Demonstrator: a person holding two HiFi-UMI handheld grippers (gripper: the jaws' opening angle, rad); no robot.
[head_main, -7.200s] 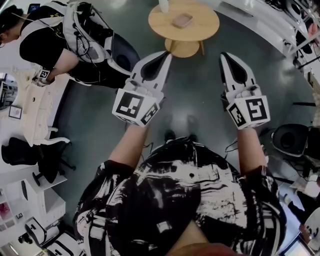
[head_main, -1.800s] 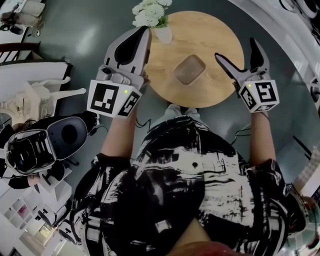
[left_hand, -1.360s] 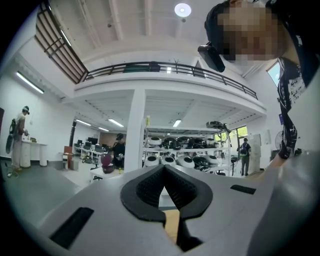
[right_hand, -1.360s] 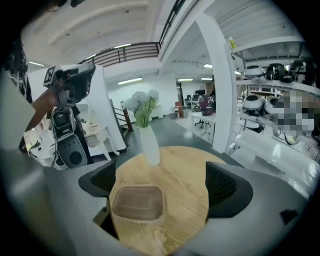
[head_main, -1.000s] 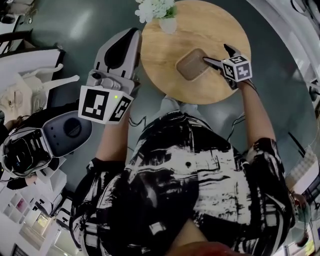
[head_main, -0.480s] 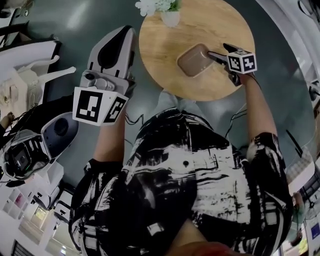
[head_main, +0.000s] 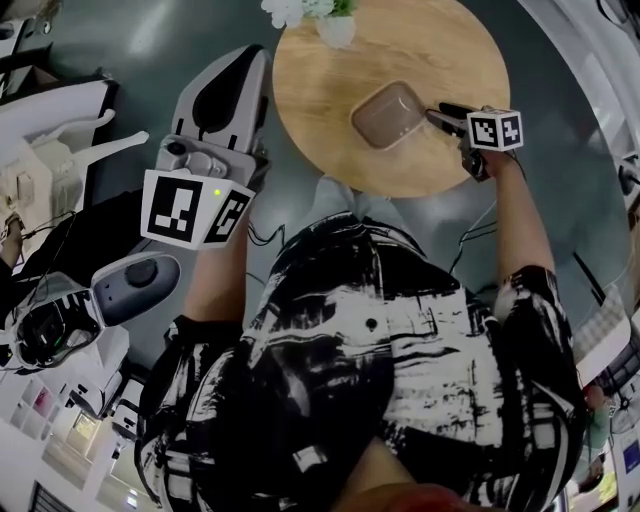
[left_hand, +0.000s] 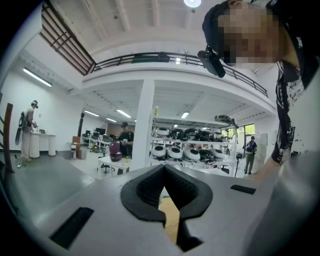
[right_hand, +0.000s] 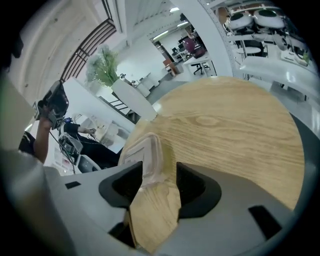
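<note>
Right hand-held gripper (right_hand: 159, 174), jaws straddling one container (right_hand: 143, 156)

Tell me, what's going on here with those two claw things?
A person stands at a round wooden table with a gripper in each hand. The right gripper is down at the table, its jaws apart around one corner of a clear plastic container. The left gripper is held in the air to the table's left, jaws together, with nothing in them. A vase of flowers stands at the table's far side.
</note>
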